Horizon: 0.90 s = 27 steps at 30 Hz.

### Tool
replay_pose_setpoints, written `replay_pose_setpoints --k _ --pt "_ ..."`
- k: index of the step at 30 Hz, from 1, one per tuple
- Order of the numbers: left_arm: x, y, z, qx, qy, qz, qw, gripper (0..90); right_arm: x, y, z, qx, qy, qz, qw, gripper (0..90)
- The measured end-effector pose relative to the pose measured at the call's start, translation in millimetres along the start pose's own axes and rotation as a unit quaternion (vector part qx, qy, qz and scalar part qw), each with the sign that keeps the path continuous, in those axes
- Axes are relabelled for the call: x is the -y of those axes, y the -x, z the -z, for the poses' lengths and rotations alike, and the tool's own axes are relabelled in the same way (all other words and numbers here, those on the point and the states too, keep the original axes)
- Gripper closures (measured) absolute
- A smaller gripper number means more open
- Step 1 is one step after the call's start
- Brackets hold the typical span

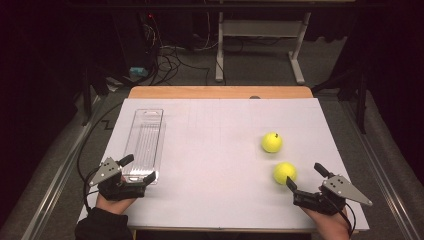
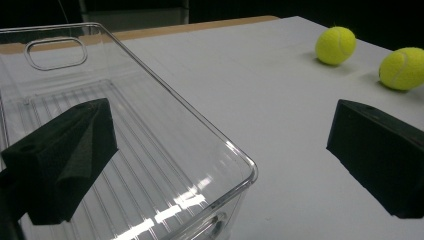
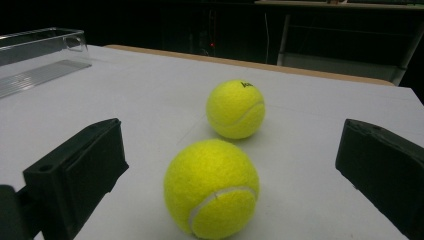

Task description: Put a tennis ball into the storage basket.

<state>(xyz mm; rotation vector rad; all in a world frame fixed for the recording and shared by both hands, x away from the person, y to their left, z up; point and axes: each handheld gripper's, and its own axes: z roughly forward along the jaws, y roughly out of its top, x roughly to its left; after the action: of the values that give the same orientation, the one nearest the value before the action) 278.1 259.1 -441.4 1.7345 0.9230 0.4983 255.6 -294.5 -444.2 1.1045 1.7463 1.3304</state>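
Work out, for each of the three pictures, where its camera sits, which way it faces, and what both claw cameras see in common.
High view: above the table's near edge, looking forward and down; forearms, left claw and right claw enter from below.
Left gripper view: on the left claw, facing the clear plastic ribbed tray; its open black jaws show.
Right gripper view: on the right claw, facing the nearer yellow felt tennis ball; its open jaws show.
Shared: both claw views show the tray and both balls, including the farther yellow tennis ball.

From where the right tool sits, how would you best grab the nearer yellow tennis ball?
Grip the nearer yellow tennis ball across its widest middle, coming straight from the person's side. It is round and sits free on the white table, already lined up between the right tool's open jaws.
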Motion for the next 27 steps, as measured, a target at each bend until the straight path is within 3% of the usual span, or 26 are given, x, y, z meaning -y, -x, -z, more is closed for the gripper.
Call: replay_pose_setpoints --k 17,21,27 --pt "-2.8 5.5 -1.3 0.010 -0.001 -0.003 0.9999 0.6 1.8 2.1 -0.2 0.003 -0.003 -0.004 1.0000 0.0" --pt "-10.2 20.5 -6.6 0.020 -0.011 -0.025 0.9994 0.6 2.0 2.2 -0.9 0.004 -0.004 -0.005 1.0000 0.0" --pt "-18.2 34.5 -20.0 0.033 -0.019 -0.030 0.9988 0.6 2.1 2.0 -1.5 0.003 -0.004 -0.002 1.0000 0.0"
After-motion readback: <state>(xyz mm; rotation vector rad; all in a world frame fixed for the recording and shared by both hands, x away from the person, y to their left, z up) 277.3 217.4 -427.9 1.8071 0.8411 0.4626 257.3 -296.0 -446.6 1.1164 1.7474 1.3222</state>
